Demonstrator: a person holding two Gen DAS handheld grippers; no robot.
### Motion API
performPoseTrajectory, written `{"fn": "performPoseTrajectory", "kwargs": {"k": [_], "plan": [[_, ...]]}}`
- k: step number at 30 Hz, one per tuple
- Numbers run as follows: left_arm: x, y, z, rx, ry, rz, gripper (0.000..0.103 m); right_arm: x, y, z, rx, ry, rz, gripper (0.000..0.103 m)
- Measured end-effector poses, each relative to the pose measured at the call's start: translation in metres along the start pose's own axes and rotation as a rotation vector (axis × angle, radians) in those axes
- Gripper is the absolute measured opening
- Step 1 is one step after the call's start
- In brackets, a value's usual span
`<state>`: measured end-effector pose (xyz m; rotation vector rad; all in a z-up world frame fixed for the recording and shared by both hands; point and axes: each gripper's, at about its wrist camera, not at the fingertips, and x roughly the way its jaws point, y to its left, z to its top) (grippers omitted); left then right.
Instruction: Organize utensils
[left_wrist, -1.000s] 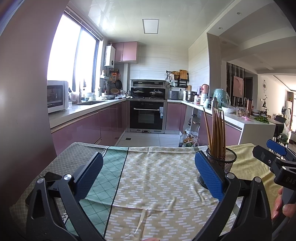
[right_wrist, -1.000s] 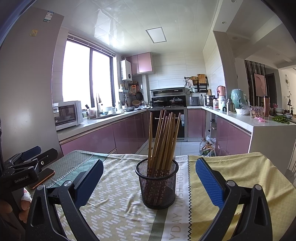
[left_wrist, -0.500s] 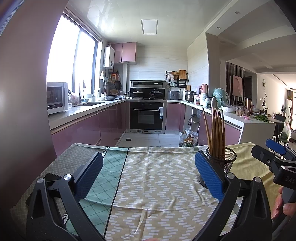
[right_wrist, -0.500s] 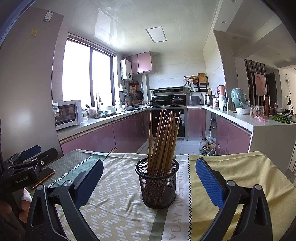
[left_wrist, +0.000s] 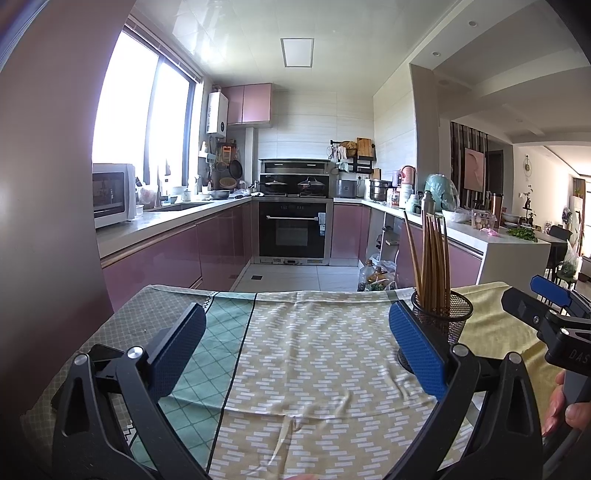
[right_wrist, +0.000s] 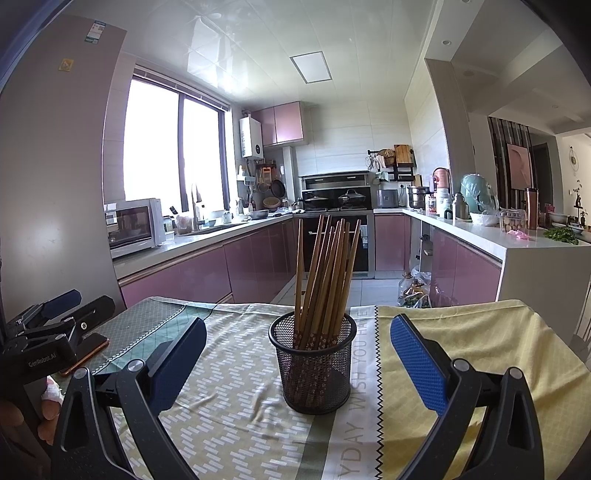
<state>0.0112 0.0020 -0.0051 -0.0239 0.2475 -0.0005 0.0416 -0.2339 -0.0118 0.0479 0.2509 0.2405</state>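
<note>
We are holding the left gripper (left_wrist: 297, 349) over the patterned tablecloth (left_wrist: 317, 354), its blue pads (left_wrist: 177, 354) spread wide with nothing between them; under it at six o'clock we are seeing only bare cloth. In the right wrist view this same gripper is showing at nine o'clock, a hand (right_wrist: 22, 421) wrapped around its handle, and a phone (right_wrist: 86, 350) is lying on the cloth just beneath its fingers.

Moving right, the black mesh cup (right_wrist: 314, 363) is standing upright on the cloth, dead centre in the right wrist view and at three o'clock in the left one. A bundle of wooden chopsticks (right_wrist: 325, 273) is leaning inside it, tips up, fanning slightly toward one o'clock.

We are keeping the right gripper (right_wrist: 297, 350) level with the cup, its blue pads (right_wrist: 417, 365) parted well wider than the cup and touching nothing; the cup is sitting between and just beyond the fingertips. Behind everything, the pink kitchen cabinets (right_wrist: 258, 258) are running along twelve o'clock.
</note>
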Motion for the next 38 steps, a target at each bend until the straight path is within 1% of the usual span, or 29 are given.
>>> {"fn": "performPoseTrajectory", "kwargs": {"k": [27,30,32,34,37,38], "plan": [[0.002,0.000,-0.004,0.007,-0.005,0.005,0.098,0.000,-0.003,-0.002,0.003,0.009,-0.005,0.097],[0.008,0.002,-0.006,0.002,0.017,-0.003,0.098,0.003,-0.009,-0.004,0.000,0.028,-0.024,0.097],[0.014,0.006,-0.008,-0.013,0.044,-0.002,0.098,0.006,-0.020,-0.006,-0.001,0.057,-0.054,0.097],[0.024,0.010,-0.010,-0.017,0.080,0.005,0.098,0.017,-0.039,-0.010,0.004,0.130,-0.103,0.097],[0.041,0.016,-0.014,-0.018,0.145,0.018,0.098,0.039,-0.083,-0.021,0.032,0.282,-0.227,0.097],[0.047,0.019,-0.016,-0.015,0.167,0.025,0.098,0.039,-0.083,-0.021,0.032,0.282,-0.227,0.097]]}}
